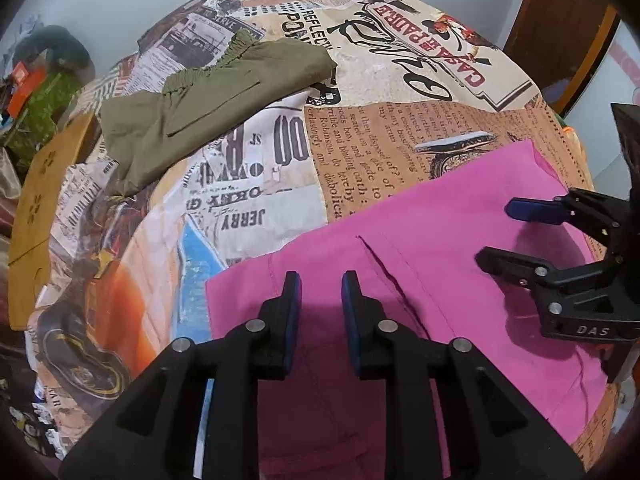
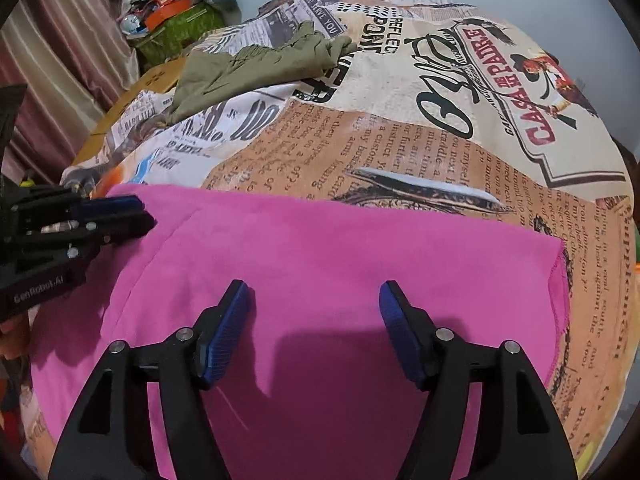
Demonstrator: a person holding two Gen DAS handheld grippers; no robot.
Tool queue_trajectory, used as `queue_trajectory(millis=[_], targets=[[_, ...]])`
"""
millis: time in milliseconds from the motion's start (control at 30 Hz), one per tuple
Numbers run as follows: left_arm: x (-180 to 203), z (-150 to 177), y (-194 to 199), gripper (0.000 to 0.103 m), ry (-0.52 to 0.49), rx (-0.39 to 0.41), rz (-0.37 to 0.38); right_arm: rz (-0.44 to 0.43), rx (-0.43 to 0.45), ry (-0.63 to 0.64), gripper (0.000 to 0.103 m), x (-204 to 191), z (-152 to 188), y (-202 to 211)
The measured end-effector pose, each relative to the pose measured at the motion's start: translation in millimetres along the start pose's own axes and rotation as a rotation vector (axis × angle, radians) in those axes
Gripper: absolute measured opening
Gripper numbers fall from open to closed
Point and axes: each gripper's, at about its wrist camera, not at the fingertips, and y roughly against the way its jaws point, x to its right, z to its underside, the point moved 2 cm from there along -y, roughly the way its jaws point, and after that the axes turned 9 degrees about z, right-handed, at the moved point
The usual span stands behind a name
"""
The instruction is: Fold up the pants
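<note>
Pink soft cotton-like pants [image 2: 320, 264], folded flat, lie directly beneath both sets of fingers on a surface draped in a newspaper-and-poster printed cloth [image 2: 460, 128]; whether that surface is a bed or a worktop cannot be told.

Left gripper [image 1: 319, 292]: fingers part-open with a narrow gap, nothing between them, hovering over the near left portion of the pink fabric beside a slit pocket seam [image 1: 376, 260]. Right gripper [image 2: 314, 312]: fingers spread wide, empty, pads clear of the cloth, over the right half, short of the frayed hem edge [image 2: 558, 280].

Handling assessment: the garment appears light, limp and non-fragile. It will drape and sag when lifted and will not hold shape, so a single pinch would likely let it bunch. Fabric looks matte, so slippage from the ribbed pads seems unlikely. Recommended hold: pinch through all layers at the edge or corners, one gripper on each side, to keep the fold line straight.

Beyond the fingers, well apart from the pink pants, lie crumpled olive-green pants with an elastic waistband [image 1: 208, 100].
</note>
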Motion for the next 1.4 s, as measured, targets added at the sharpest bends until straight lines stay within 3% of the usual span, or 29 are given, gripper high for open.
queue_trajectory(millis=[33, 100, 300, 667, 800, 1000, 1100, 1267, 1400], targets=[[0.8, 0.6, 1.5, 0.030, -0.006, 0.002, -0.011, 0.002, -0.001, 0.006, 0.064, -0.5, 2.4, 2.0], [0.7, 5.5, 7.1, 0.047, -0.019, 0.014, -0.050, 0.011, -0.011, 0.022, 0.064, -0.9, 9.2, 6.4], [-5.7, 25.1, 23.7, 0.053, -0.003, 0.023, -0.033, 0.054, -0.019, 0.050, 0.064, -2.3, 38.6, 23.9], [4.9, 63.2, 63.1, 0.060, -0.029, 0.069, -0.065, 0.076, -0.023, -0.025, 0.064, -3.9, 85.3, 64.8], [11.3, 74.1, 86.0, 0.072, -0.039, 0.115, -0.066, 0.086, -0.003, -0.045, 0.064, -8.4, 85.4, 77.3], [8.3, 99.3, 110.2, 0.082, 0.064, 0.159, 0.019, 0.072, 0.070, -0.040, 0.064, -29.7, 83.5, 97.8], [5.2, 115.2, 108.7, 0.082, 0.138, 0.130, 0.090, 0.059, 0.085, -0.036, 0.064, -41.9, 82.8, 102.2], [8.4, 137.7, 100.9, 0.082, 0.192, 0.067, 0.137, 0.049, 0.110, 0.005, 0.064, -59.9, 84.4, 102.9], [18.3, 152.0, 95.4, 0.082, 0.234, 0.036, 0.242, 0.065, 0.087, -0.016, 0.064, -59.2, 87.6, 91.4]])
